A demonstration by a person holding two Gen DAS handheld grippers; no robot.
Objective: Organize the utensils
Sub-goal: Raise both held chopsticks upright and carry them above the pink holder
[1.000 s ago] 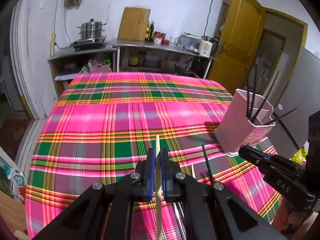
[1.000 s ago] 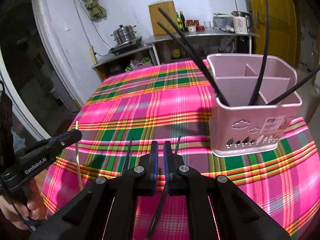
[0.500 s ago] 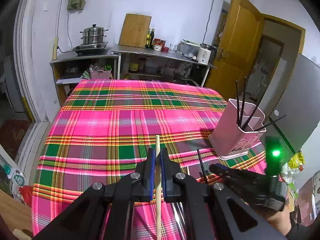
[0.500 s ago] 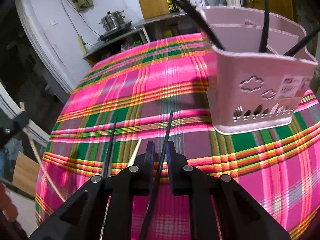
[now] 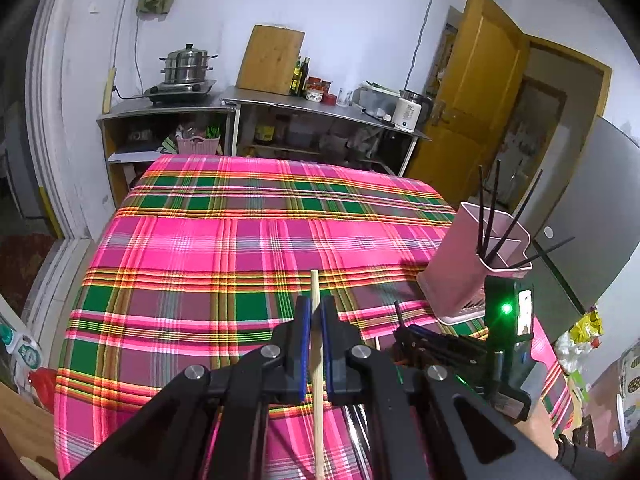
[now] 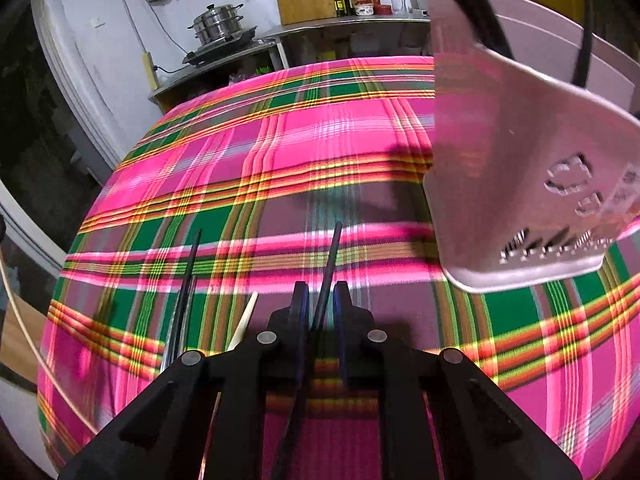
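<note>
— Chopsticks first: where are they, measured from the pink holder [image 5: 456,276]?

— Several black ones stand in the holder itself, leaning out over its rim; the holder sits on the plaid tablecloth [image 5: 224,248] at its right edge. One pale wooden chopstick [image 5: 317,344] is pinched between the fingers of the left gripper [image 5: 315,320], left of the holder and nearer the camera; its tip pokes out past the fingertips.

— And the right gripper [image 6: 321,308]?

— Low over the cloth, just left of the holder's base; a black chopstick [image 6: 329,268] runs between its fingers, which stand narrowly apart; whether the pads actually press it I cannot tell.

— Anything loose on the cloth?

— Yes; further left of the holder than the right gripper, a second black chopstick [image 6: 188,280] lies beside a shiny metal one, and a pale wooden tip [image 6: 246,316] shows just beside the gripper's left finger.

— Behind the holder?

— Steel counter [image 5: 320,106] against the wall, with a stacked steamer pot [image 5: 186,64], a cutting board [image 5: 270,58] and a white kettle [image 5: 410,110].
</note>
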